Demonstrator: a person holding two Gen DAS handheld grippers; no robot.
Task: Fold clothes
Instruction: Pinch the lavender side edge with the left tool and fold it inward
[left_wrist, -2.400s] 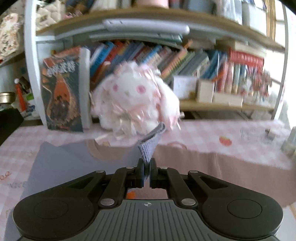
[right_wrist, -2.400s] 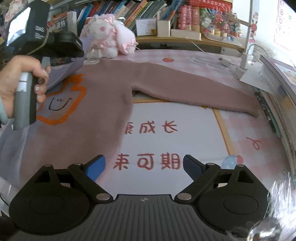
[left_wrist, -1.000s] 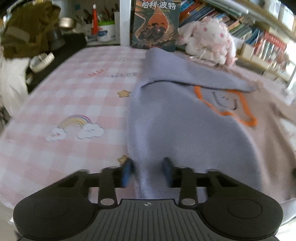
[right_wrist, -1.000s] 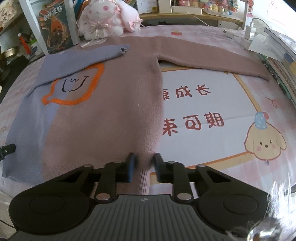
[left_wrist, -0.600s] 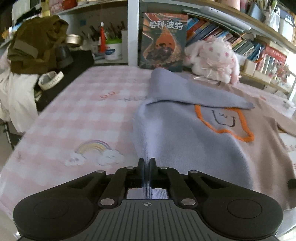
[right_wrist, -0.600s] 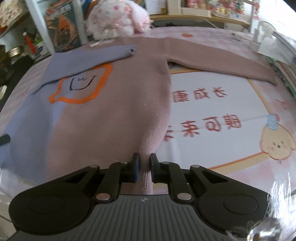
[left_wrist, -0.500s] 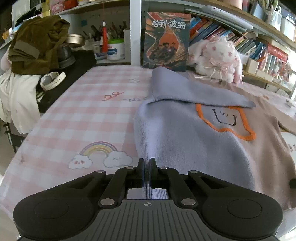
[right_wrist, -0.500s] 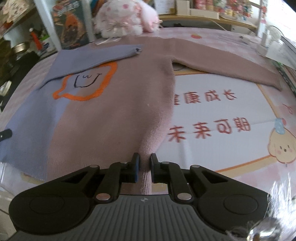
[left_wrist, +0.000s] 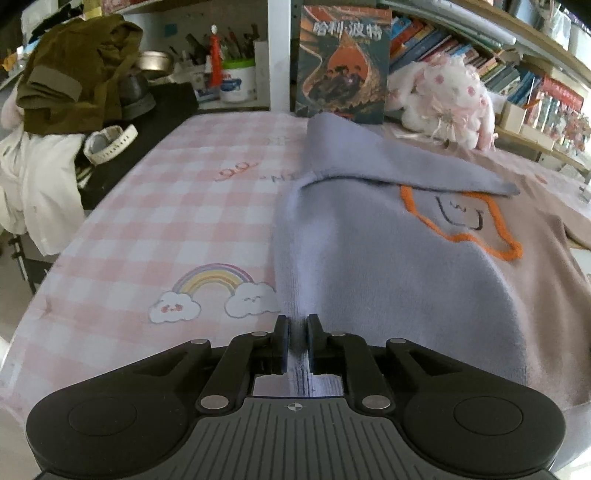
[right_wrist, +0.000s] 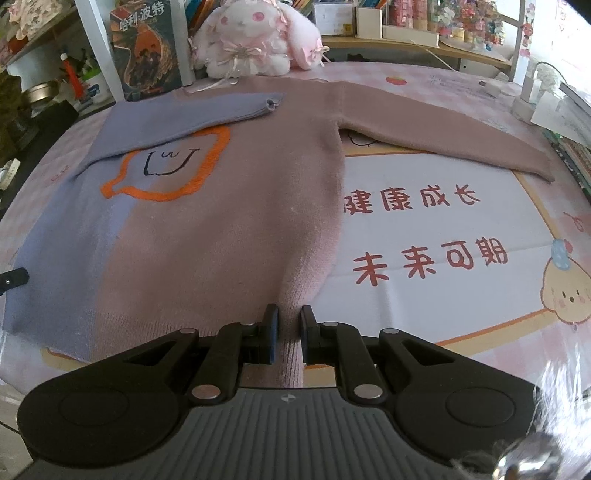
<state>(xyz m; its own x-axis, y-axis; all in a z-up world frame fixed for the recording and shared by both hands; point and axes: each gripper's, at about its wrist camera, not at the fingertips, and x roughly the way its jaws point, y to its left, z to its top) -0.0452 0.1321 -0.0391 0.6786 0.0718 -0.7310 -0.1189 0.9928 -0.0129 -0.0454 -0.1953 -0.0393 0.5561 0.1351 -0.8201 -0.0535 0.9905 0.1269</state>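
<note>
The left tool (left_wrist: 295, 334) is clamped on the lavender hem corner of the sweater (left_wrist: 388, 266), its two fingers pressed close with a thin pinch of ribbed knit standing up between them. The right tool (right_wrist: 287, 325) is likewise clamped on the sweater (right_wrist: 229, 229), at the pinkish-brown hem corner, with a fold of fabric bunched between its nearly closed fingers.

The sweater lies flat on the counter (left_wrist: 166, 221), spreading ahead of both tools. Its lavender half sits ahead and to the left of the right tool, and the brown half runs straight ahead of it. The lavender sleeve (right_wrist: 192, 112) is folded across the chest, its cuff ending just above an orange outlined patch (right_wrist: 170, 166) with a small drawn face. The brown sleeve (right_wrist: 443, 129) stretches out flat, ahead and to the right of the right tool, across a printed mat with red characters (right_wrist: 428, 229).

Beyond the sweater, far ahead of both tools, a white and pink plush rabbit (right_wrist: 255, 40) leans by a standing book (left_wrist: 343, 62). To the far left of the left tool, an olive garment (left_wrist: 77, 70) is heaped beside the counter, and a printed rainbow (left_wrist: 214, 288) lies just ahead-left of its fingers.
</note>
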